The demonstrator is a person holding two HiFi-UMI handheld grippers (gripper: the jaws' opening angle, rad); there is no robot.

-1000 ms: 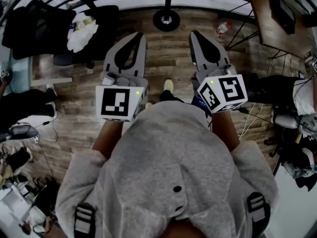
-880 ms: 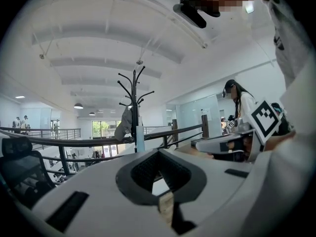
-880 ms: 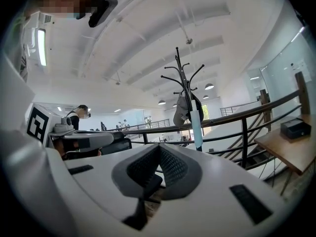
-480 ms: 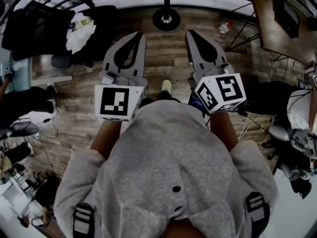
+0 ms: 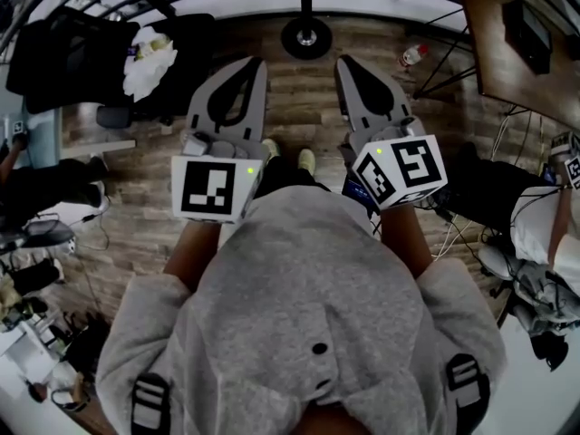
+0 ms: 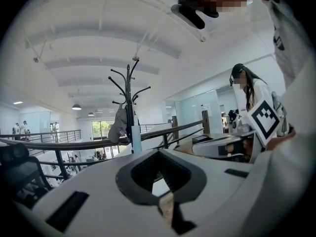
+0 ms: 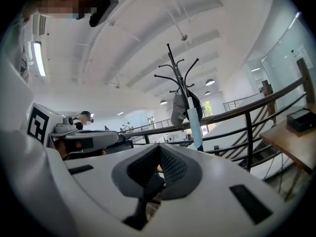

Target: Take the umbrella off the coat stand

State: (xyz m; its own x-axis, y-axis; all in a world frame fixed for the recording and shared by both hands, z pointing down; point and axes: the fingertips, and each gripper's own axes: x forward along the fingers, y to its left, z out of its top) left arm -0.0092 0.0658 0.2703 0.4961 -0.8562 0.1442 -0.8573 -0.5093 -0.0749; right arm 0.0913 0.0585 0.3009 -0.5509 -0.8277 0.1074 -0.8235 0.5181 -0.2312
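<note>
The coat stand (image 6: 129, 102) rises ahead of both grippers, in front of a railing; its round base (image 5: 305, 36) shows on the wood floor in the head view. A pale blue folded umbrella (image 6: 136, 139) hangs down along the pole, and it is seen again as the umbrella (image 7: 196, 125) in the right gripper view. A grey garment (image 6: 118, 125) hangs beside it. My left gripper (image 5: 256, 62) and right gripper (image 5: 345, 62) are held side by side, pointing at the stand and well short of it. Both are shut, with nothing in them.
A black office chair with a white cloth (image 5: 149, 57) stands to the left of the stand's base. A bottle (image 5: 410, 55) lies on the floor right of it, near a wooden desk (image 5: 517, 43). Cables (image 5: 453, 225) trail at the right. Another person (image 6: 252, 98) stands on the right.
The person has stepped forward: a second shoe now shows between the grippers, and both grippers have edged toward the stand's base. Both stay shut.
</note>
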